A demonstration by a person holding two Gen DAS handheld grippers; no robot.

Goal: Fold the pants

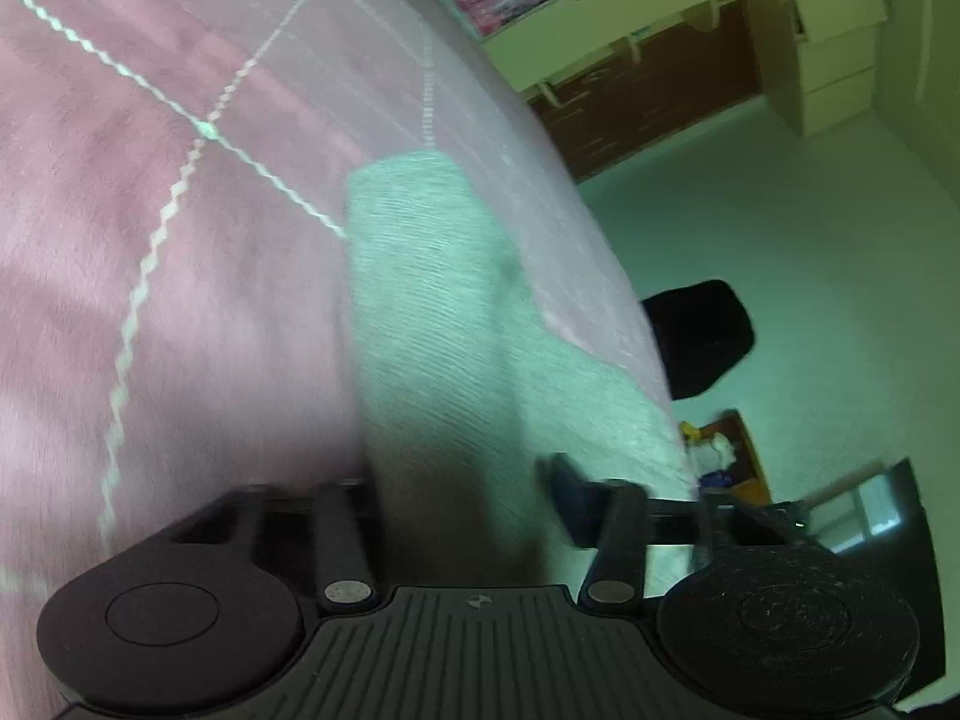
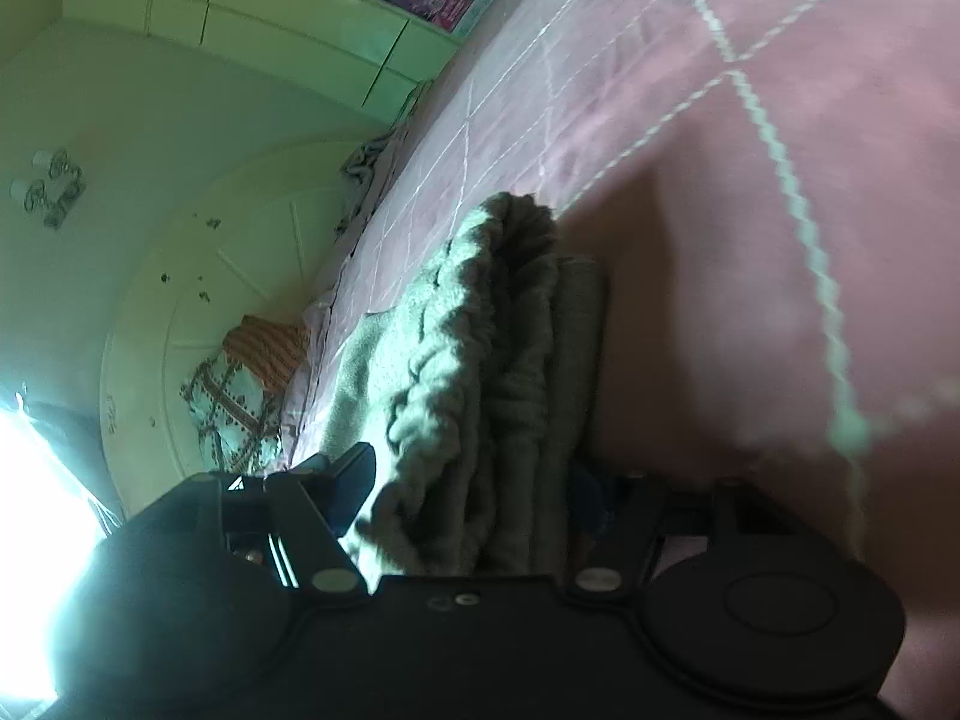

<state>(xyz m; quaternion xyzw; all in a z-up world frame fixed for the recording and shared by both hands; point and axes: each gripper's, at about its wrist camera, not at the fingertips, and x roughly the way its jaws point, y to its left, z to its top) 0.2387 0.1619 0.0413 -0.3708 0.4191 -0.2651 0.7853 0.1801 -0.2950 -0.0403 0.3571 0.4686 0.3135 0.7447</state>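
Observation:
Light grey knit pants (image 1: 432, 300) lie on a pink quilted bedspread (image 1: 150, 240). In the left wrist view a folded strip of the fabric runs away from me, and my left gripper (image 1: 474, 498) has its fingers on either side of the near end; only the right blue pad (image 1: 570, 492) shows. In the right wrist view the elastic waistband (image 2: 480, 360) is bunched in folds between the fingers of my right gripper (image 2: 474, 492), which is closed around the cloth on the bedspread (image 2: 750, 180).
The bed's edge curves down the right of the left wrist view, with pale floor (image 1: 810, 240), a black chair seat (image 1: 699, 336) and a small box of items (image 1: 726, 456) beyond. The right wrist view shows a round headboard (image 2: 198, 300), pillows (image 2: 240, 396) and wall cabinets (image 2: 240, 18).

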